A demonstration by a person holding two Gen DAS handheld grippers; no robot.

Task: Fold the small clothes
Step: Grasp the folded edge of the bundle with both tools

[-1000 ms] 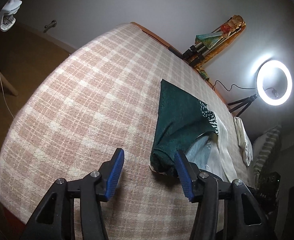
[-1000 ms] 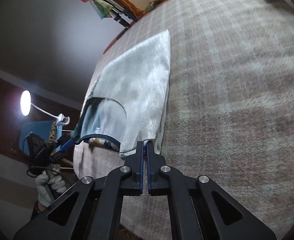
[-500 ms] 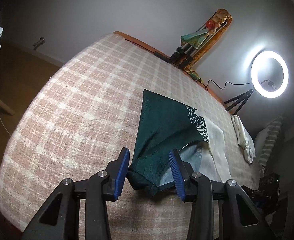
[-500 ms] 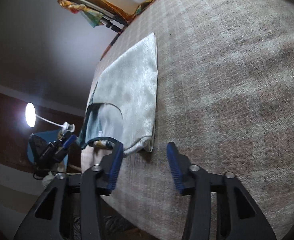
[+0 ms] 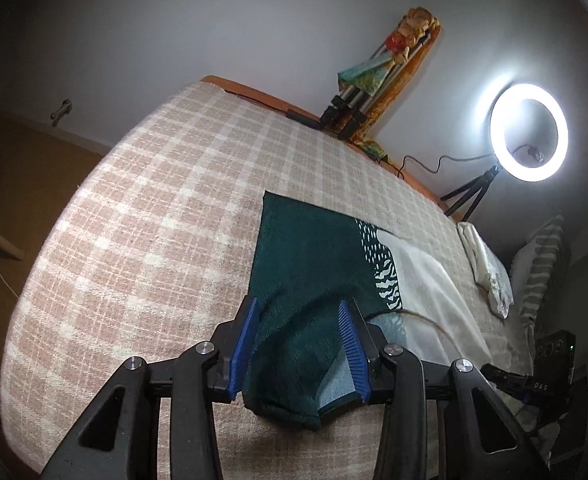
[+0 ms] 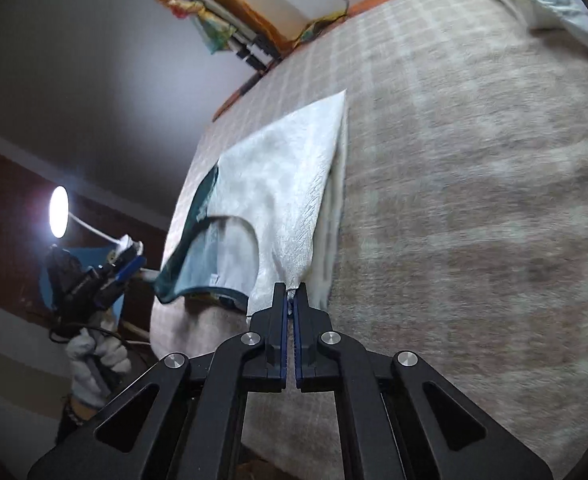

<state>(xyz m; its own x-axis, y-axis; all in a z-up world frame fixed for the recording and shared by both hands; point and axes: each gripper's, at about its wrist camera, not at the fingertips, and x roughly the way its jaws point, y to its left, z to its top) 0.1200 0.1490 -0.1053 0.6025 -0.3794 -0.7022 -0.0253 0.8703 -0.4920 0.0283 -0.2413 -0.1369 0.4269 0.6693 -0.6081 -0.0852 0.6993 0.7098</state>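
Note:
A small sleeveless top, dark green on one side and white on the other, lies flat on a pink plaid bed cover [image 5: 142,216]. In the left wrist view the green shoulder part [image 5: 297,280] runs between the blue pads of my left gripper [image 5: 299,344], which is open around it. In the right wrist view the white half [image 6: 278,184] shows, and my right gripper [image 6: 292,300] is shut on its near corner, lifting the edge slightly. The left gripper and gloved hand [image 6: 94,276] appear at the left there.
A ring light on a tripod [image 5: 527,132] stands at the far right of the bed. A folded tripod with cloth [image 5: 377,72] leans on the wall. A white folded cloth [image 5: 485,268] and a striped pillow [image 5: 541,264] lie at the right edge. A desk lamp [image 6: 58,212] glows at the left.
My left gripper moved forward so the green shoulder sits between its open pads. My right gripper opened half a second ago and has now shut again on the white corner.

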